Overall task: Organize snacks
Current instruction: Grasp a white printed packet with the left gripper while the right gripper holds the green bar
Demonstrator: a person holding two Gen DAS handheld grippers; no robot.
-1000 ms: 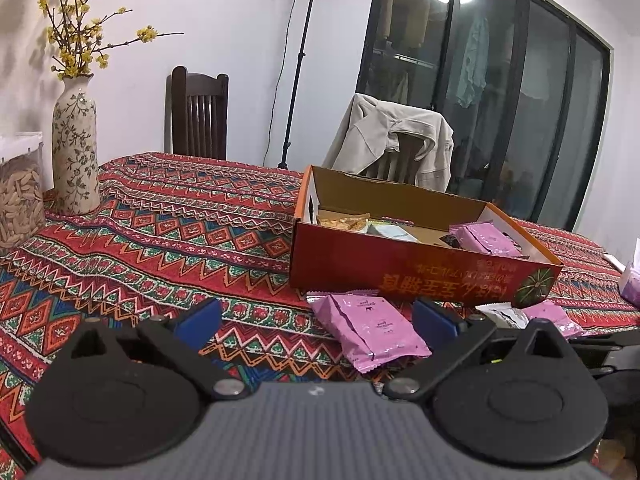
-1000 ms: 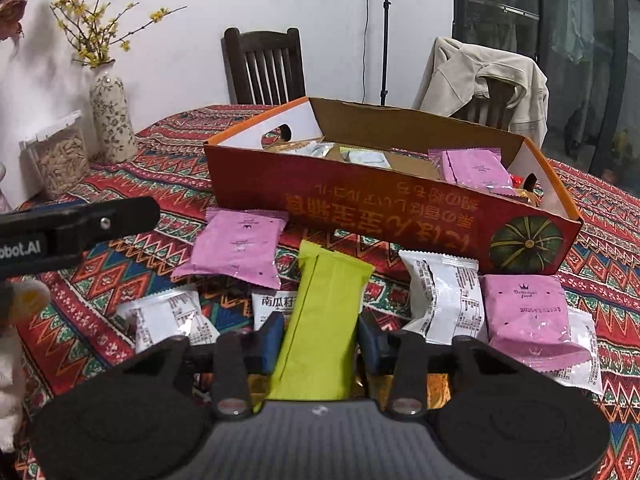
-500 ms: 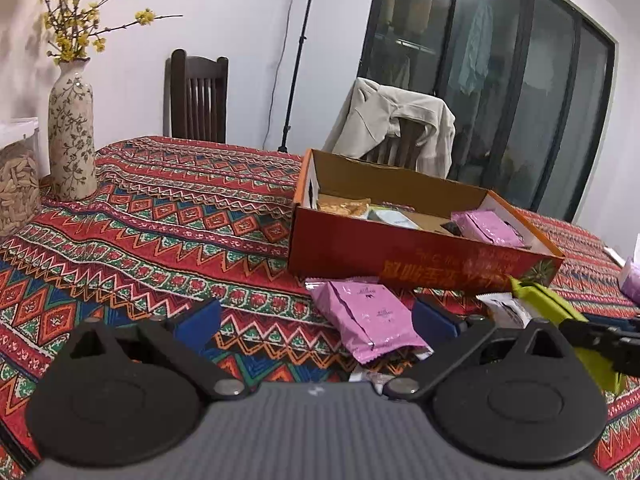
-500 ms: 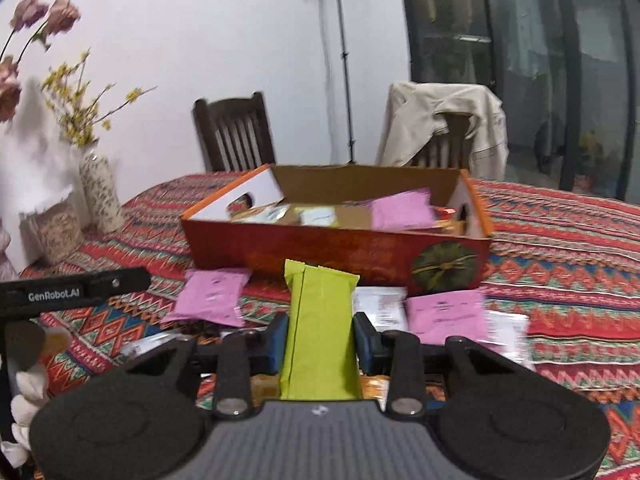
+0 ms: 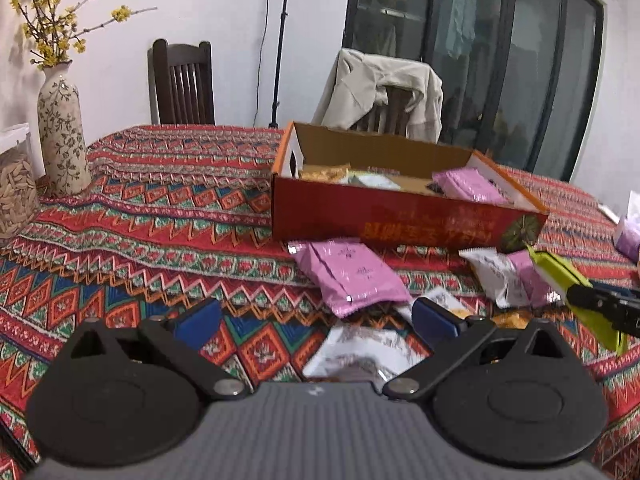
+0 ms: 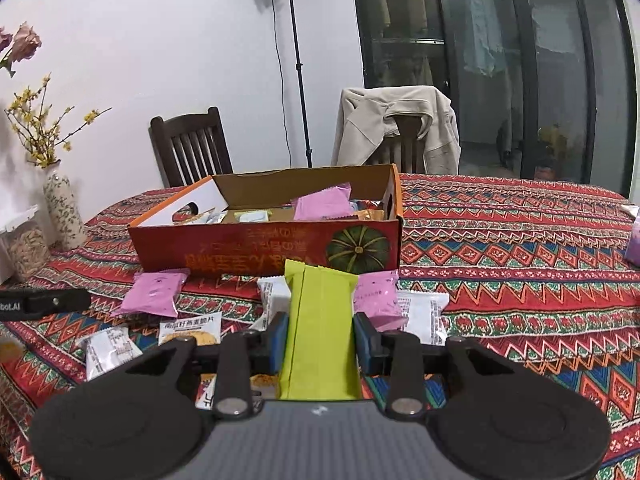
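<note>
My right gripper (image 6: 320,334) is shut on a lime green snack packet (image 6: 322,332), held lifted above the loose snacks; the same green packet (image 5: 560,280) shows at the right of the left wrist view. Ahead stands the open red cardboard box (image 6: 264,250) with pink and other packets inside. My left gripper (image 5: 316,320) hovers open over the tablecloth, nothing between its fingers, with a pink packet (image 5: 352,276) just beyond it and the red box (image 5: 384,216) behind that. Loose pink packets (image 6: 154,294) and white packets (image 6: 422,316) lie in front of the box.
A patterned red tablecloth (image 6: 520,248) covers the table. A floral vase (image 5: 62,132) and a jar (image 5: 14,192) stand at the left edge. Two chairs, one draped with a beige jacket (image 6: 394,132), and a light stand (image 6: 298,64) are behind the table.
My right gripper has lifted the green packet off the pile and swung toward the box's right end. The left gripper has stayed nearly where it was, tilting slightly.
</note>
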